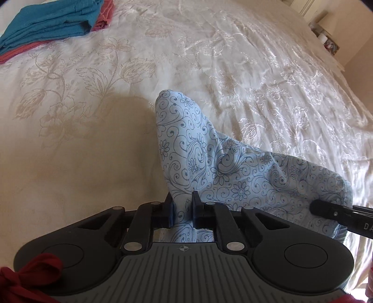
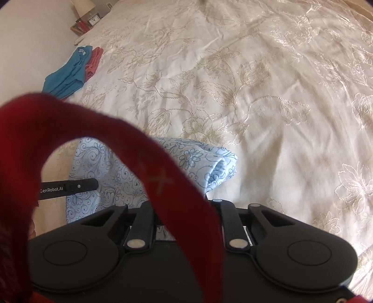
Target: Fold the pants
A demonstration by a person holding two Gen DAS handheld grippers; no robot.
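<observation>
Left wrist view: the left gripper (image 1: 183, 209) is being held narrow, with a bunched edge of the pale blue patterned pants (image 1: 223, 167) pinched between its pads. The pants are being held up in a peak over the cream bedspread (image 1: 93, 105), the rest draping down to the right. The tip of the right gripper (image 1: 331, 211) is being seen against the pants' far right edge. A folded teal garment (image 1: 53, 21) over a pink one (image 1: 103, 14) is lying well apart, at the top left.

Right wrist view: a red strap (image 2: 163, 177) is hanging across the lens and is covering the jaws of the right gripper (image 2: 184, 205); pants cloth is being seen running down toward them, but whether it is being clamped cannot be told. The pants (image 2: 193, 158) are lying bunched just ahead on the bedspread (image 2: 256, 93), with the left gripper (image 2: 88, 185) reaching in beside them.

Judgement: an opening lift is being made. To do it well, both corners are to be raised evenly and drawn apart until the cloth is hanging flat, with each pinch being kept on all layers.
</observation>
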